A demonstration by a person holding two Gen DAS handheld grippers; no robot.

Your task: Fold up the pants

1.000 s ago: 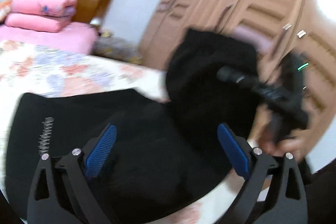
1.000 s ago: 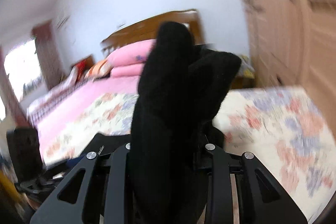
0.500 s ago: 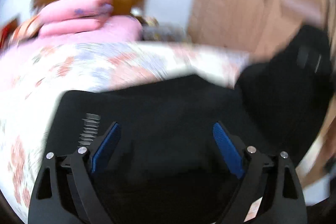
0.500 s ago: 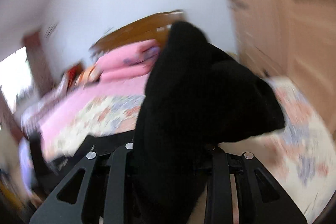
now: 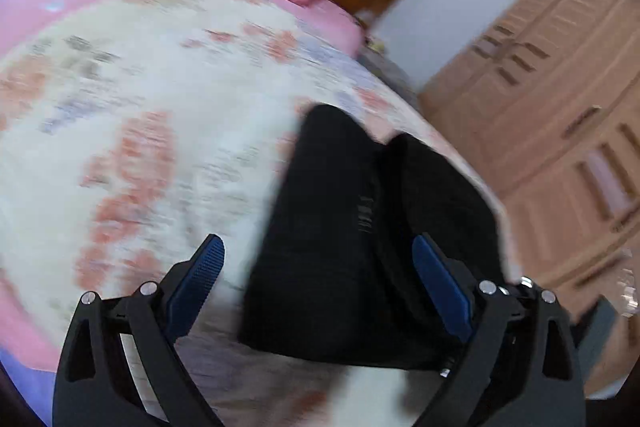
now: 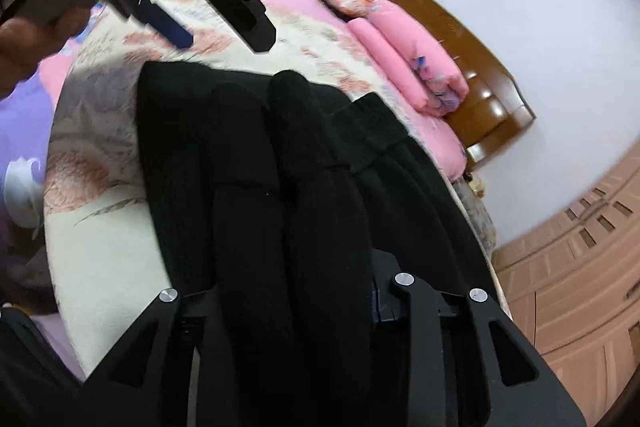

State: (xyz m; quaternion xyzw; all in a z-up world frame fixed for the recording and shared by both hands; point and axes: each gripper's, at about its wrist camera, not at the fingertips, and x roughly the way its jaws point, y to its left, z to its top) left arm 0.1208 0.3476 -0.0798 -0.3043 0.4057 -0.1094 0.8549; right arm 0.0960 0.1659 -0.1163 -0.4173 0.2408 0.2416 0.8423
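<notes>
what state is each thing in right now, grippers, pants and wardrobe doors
black knit pants: bunched in folds on the floral bedspread, one end in the right gripper
left gripper: open, holding nothing
right gripper: shut on the pants
tan wooden wardrobe doors: closed

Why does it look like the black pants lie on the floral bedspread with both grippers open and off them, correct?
Not quite. Only the left gripper is open. The right gripper is shut on the pants, as the right wrist view shows. The pants do lie on the bedspread.
</notes>
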